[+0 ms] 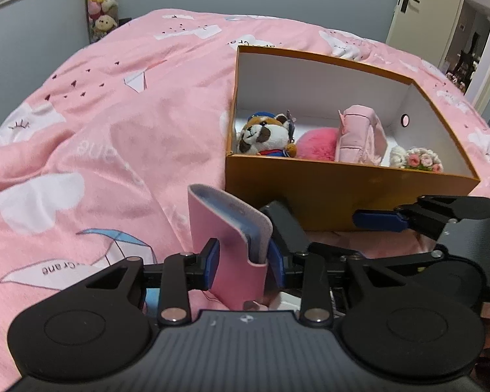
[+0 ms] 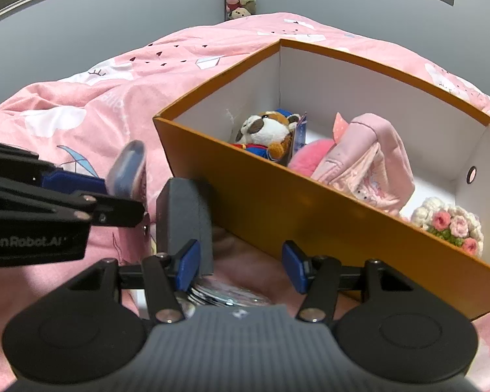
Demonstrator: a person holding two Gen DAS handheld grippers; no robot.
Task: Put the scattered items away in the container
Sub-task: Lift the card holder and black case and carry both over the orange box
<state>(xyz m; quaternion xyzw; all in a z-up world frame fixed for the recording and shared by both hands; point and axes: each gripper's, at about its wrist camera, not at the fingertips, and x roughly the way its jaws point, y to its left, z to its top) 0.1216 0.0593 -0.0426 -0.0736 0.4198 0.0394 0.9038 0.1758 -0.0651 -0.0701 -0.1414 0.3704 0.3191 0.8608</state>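
My left gripper (image 1: 243,263) is shut on a pink wallet (image 1: 232,241) and holds it upright in front of the orange box (image 1: 343,192); the wallet also shows in the right wrist view (image 2: 127,170). My right gripper (image 2: 241,266) is open just before the box's near wall (image 2: 277,209). A dark grey block (image 2: 184,219) stands against its left finger, not clamped; it also shows in the left wrist view (image 1: 282,225). Inside the box lie a plush animal (image 2: 268,134), a pink pompom (image 2: 310,160), a pink pouch (image 2: 369,163) and a crocheted bouquet (image 2: 450,225).
The box sits on a bed with a rumpled pink quilt (image 1: 98,130). A shiny round object (image 2: 225,294) lies on the quilt under my right gripper. A grey wall and a strip of plush toys (image 1: 101,3) stand behind the bed; a door (image 1: 424,9) is at the right.
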